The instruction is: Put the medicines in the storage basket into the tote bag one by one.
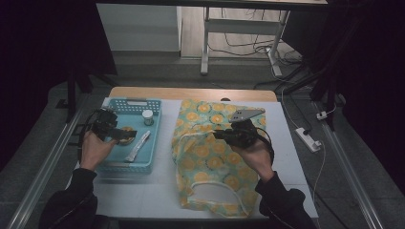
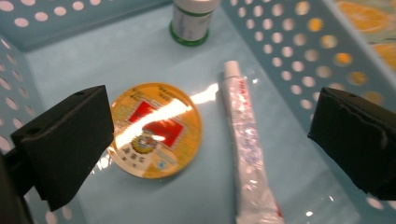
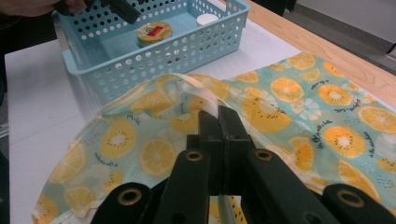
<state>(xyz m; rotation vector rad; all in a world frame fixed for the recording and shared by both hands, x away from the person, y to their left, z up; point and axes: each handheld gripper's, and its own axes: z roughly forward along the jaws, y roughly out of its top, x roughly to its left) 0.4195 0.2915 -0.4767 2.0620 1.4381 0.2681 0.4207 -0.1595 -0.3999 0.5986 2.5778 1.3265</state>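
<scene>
Basket of pale blue perforated plastic serves as the landmark, standing on the white tabletop. Inside it lie a round yellow tin near the middle, a white tube just beside the tin on the side toward the bag, and a small white bottle toward the far wall. Left tool hangs over the basket with its jaws wide apart, one pad at the tin's edge, the other beyond the tube; nothing is gripped. Fruit-print fabric bag lies flat just beside the basket. Right tool has its jaws together, clamped on the bag's upper layer at the rim, lifting the mouth open toward the basket.

Judgement: the step in hand is picking the tin. Recommended: centre the jaws on the tin alone, clear of the tube, lower until the pads bracket its rim, then close squarely. The right tool should hold the bag mouth steady and raised.
</scene>
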